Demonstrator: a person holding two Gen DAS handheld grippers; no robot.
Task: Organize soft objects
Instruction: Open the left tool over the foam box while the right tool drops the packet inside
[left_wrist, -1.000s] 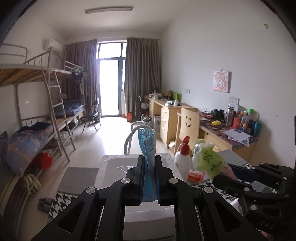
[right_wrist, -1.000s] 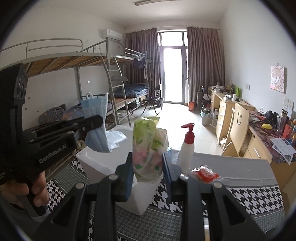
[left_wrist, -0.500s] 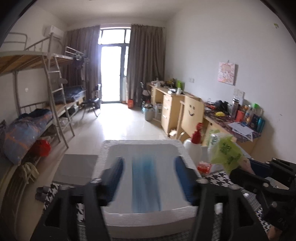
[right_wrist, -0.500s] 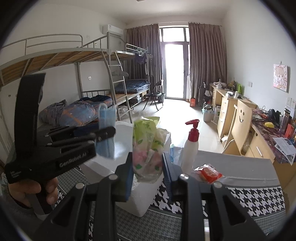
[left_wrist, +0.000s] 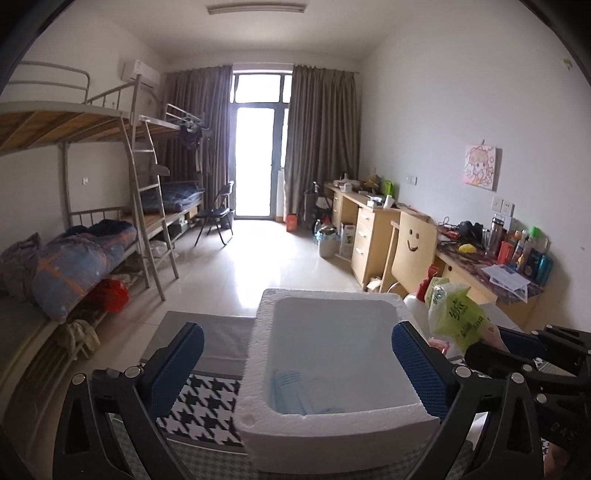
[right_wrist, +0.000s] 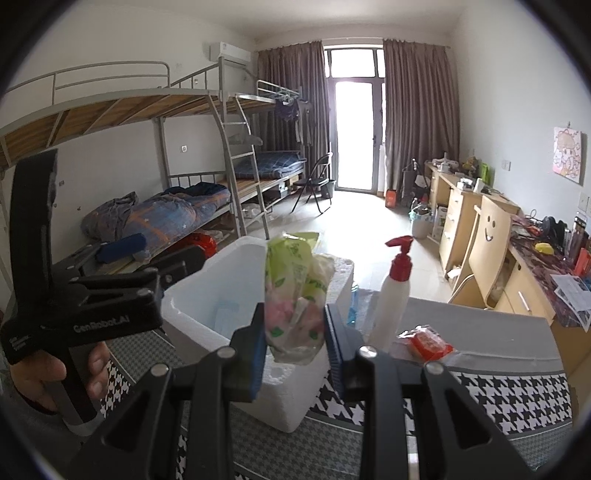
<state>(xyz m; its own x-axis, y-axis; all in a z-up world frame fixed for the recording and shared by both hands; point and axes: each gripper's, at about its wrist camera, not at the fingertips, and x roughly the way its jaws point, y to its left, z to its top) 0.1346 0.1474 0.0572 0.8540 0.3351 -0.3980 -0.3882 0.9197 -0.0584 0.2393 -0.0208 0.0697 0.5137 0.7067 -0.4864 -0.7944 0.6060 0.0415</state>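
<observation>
A white foam box (left_wrist: 332, 417) stands on the houndstooth table cloth (right_wrist: 517, 398). A blue face mask (left_wrist: 291, 391) lies loose on the box's floor, also glimpsed as the mask (right_wrist: 225, 314) in the right wrist view. My left gripper (left_wrist: 297, 354) hovers over the box's near rim; its jaws are opening wide with nothing between them. In the right wrist view the left gripper (right_wrist: 155, 256) is held by a hand (right_wrist: 55, 369) left of the box. My right gripper (right_wrist: 295, 332) is shut on a green and pink tissue pack (right_wrist: 295, 291), beside the box's right wall.
A white pump bottle (right_wrist: 395, 295) with a red top and a red packet (right_wrist: 428, 341) stand on the table right of the box. Bunk beds (left_wrist: 92, 258) line the left wall, and desks with a wooden chair (left_wrist: 410, 251) line the right.
The left gripper let go of the blue mask, which dropped into the foam box, and its jaws spread wide. It also shifted over the box. The right gripper kept still with the tissue pack.
</observation>
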